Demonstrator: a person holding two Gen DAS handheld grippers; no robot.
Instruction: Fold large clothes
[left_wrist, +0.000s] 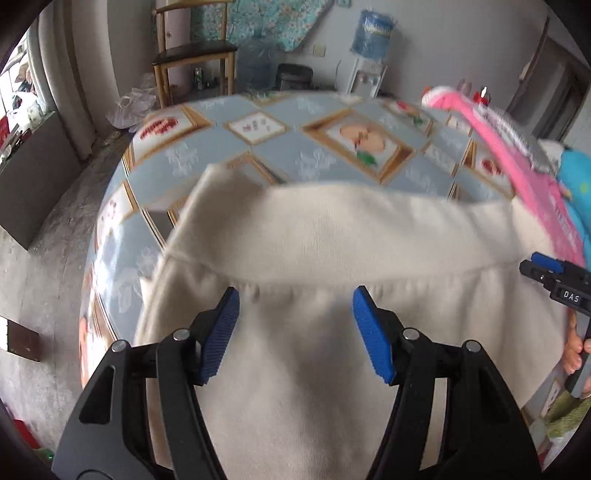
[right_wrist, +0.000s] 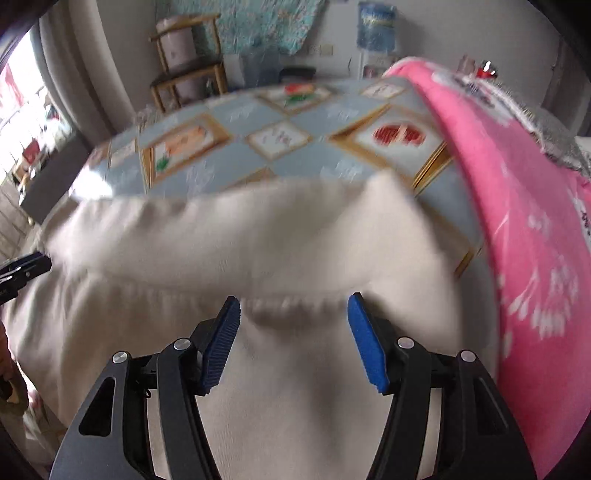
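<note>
left gripper (left_wrist: 295, 306): jaws spread, nothing pinched, over the cloth
right gripper (right_wrist: 293, 310): same, spread and empty
cream garment (left_wrist: 332, 236): one, flat on the table, top band folded over
patterned tablecloth (left_wrist: 295, 136): one
pink cloth (right_wrist: 517, 206): one, right edge
wooden chair (left_wrist: 192, 55): one, behind

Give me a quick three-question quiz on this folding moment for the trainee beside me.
1. True or false: the left tongs are clamped on the cream garment.
2. Which item lies on the table right of the cream garment in the right wrist view? A. pink cloth B. a green towel C. a black jacket
3. What covers the table under the garment?

Key
1. False: both blue pads stand apart above the fabric, nothing pinched; the right tongs look the same.
2. A.
3. A blue tablecloth with framed picture squares.
</note>
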